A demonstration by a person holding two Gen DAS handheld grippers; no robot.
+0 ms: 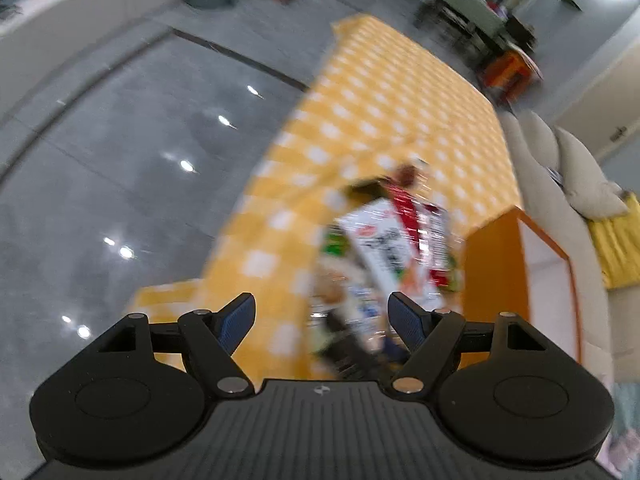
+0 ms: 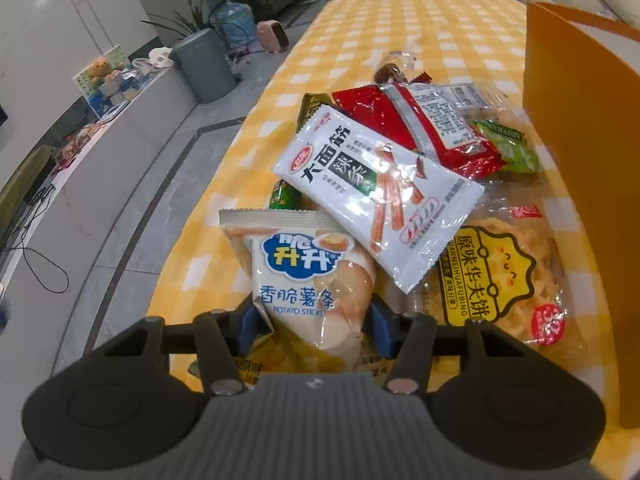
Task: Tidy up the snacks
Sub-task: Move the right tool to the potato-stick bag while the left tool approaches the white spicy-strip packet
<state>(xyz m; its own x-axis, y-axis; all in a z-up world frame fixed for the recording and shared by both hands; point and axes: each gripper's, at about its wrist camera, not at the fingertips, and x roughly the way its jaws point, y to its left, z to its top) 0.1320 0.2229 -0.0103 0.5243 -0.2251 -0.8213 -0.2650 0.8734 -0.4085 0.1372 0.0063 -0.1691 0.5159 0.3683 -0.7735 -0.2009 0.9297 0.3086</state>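
**Snack pile barely touched, first packet just being taken**

From where I stand, the sorting looks to be at its very start. The snacks lie heaped together on the yellow-and-white checked worktop (image 2: 400,28): a white glossy packet with black lettering and red strips (image 2: 380,192) lies across the top, a red foil packet (image 2: 384,120) sits behind it, a clear bag of yellow waffle biscuits (image 2: 500,276) lies to the right, and a small green wrapped sweet (image 2: 284,198) peeks out underneath. The tall orange box (image 2: 580,160) stands just beside the heap, and I see nothing lying in it (its inside is mostly hidden from here).

The right gripper (image 2: 316,322) has its jaws about half closed around the lower end of the pale cream potato-stick bag (image 2: 304,280), blue pads touching both sides; whether the bag has left the pile, I cannot tell.

The left gripper (image 1: 322,318) stands wide apart and empty above the blurred worktop edge.

Everything still needs sorting.
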